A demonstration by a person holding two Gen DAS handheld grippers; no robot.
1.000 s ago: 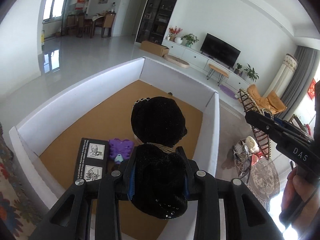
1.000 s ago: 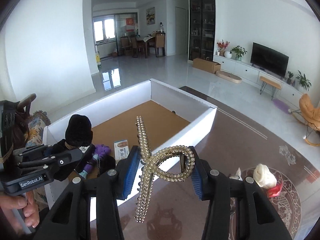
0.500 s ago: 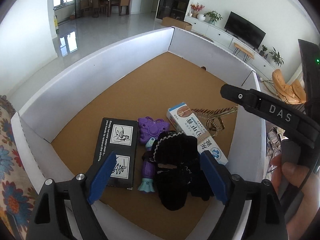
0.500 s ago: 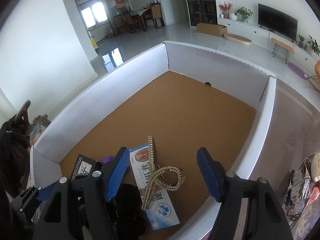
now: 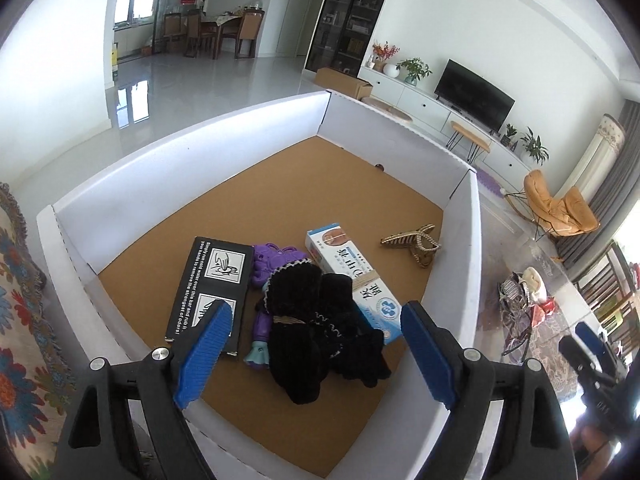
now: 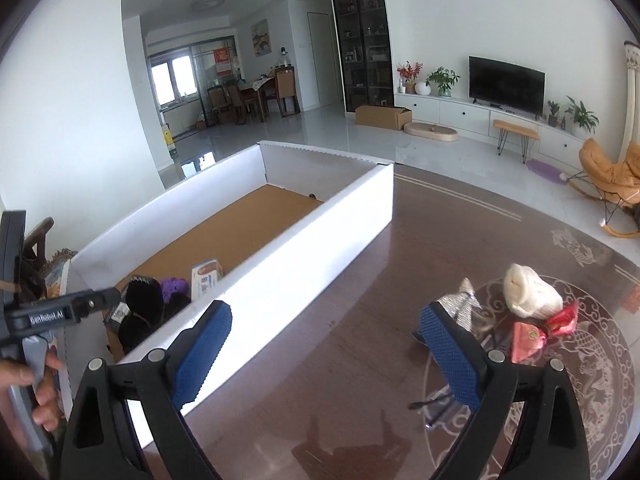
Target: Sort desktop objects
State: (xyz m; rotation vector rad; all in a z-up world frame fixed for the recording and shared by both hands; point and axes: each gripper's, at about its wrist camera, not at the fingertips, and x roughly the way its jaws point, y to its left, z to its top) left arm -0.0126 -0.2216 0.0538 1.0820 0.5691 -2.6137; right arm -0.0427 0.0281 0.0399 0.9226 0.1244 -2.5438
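Note:
A white-walled box [image 5: 248,152] with a brown floor holds a black plush toy [image 5: 320,324], a purple toy [image 5: 276,258], a black box [image 5: 212,280], a white and blue carton [image 5: 352,276] and a pearl hair clip [image 5: 414,242]. My left gripper [image 5: 316,356] is open and empty above the plush toy. My right gripper [image 6: 326,358] is open and empty over the brown table, outside the box's right wall [image 6: 280,276]. Loose items lie on the table: a white bundle [image 6: 530,292], red packets [image 6: 540,330] and a silver item [image 6: 460,304].
The table [image 6: 380,264] is dark glossy brown with a round pattern on the right. A patterned cloth [image 5: 20,300] lies left of the box. The left gripper [image 6: 60,312] and its hand show at the right wrist view's left edge.
My left gripper opened and dropped the black plush toy into the box. My right gripper released the pearl hair clip into the box, then withdrew to the right over the table.

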